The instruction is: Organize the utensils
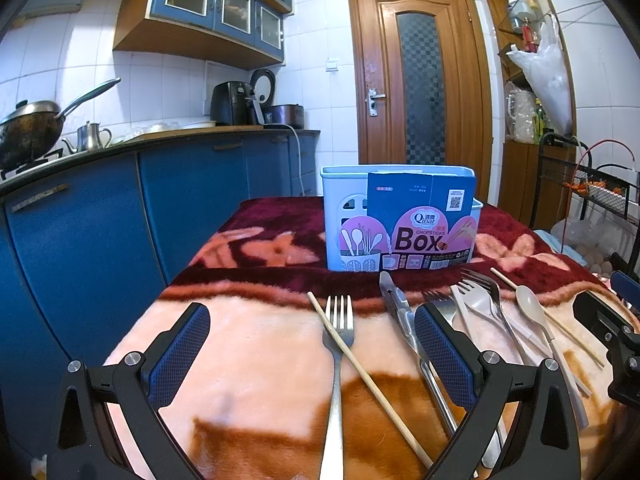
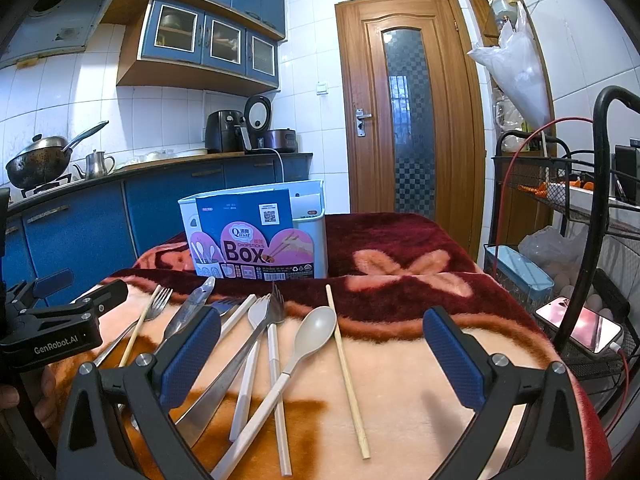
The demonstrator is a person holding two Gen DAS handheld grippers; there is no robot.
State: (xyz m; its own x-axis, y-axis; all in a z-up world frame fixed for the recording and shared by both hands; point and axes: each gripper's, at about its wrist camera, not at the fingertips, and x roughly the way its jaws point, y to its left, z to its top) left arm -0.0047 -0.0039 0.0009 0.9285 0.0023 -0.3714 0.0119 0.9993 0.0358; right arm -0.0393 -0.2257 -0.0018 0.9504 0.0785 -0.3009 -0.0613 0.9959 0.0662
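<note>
Left hand-held gripper [image 1: 312, 344] spread wide, empty, low over blanket-covered tabletop [image 1: 240, 360]; steel fork [image 1: 338, 344] and wooden chopstick [image 1: 360, 364] crossing it lie between its fingers; right hand-held gripper [image 2: 322, 350] likewise wide apart, holding nothing; beige spoon [image 2: 314, 330] and second chopstick [image 2: 346, 368] lie between its fingers, other cutlery just left; chopsticks box [image 2: 256, 232] upright at blanket's far side.

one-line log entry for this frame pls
stage: pre-grasp | left claw: open, empty, over metal fork and chopstick | right claw: open, empty, over beige spoon | utensil box: upright behind, nothing visibly loaded
</note>
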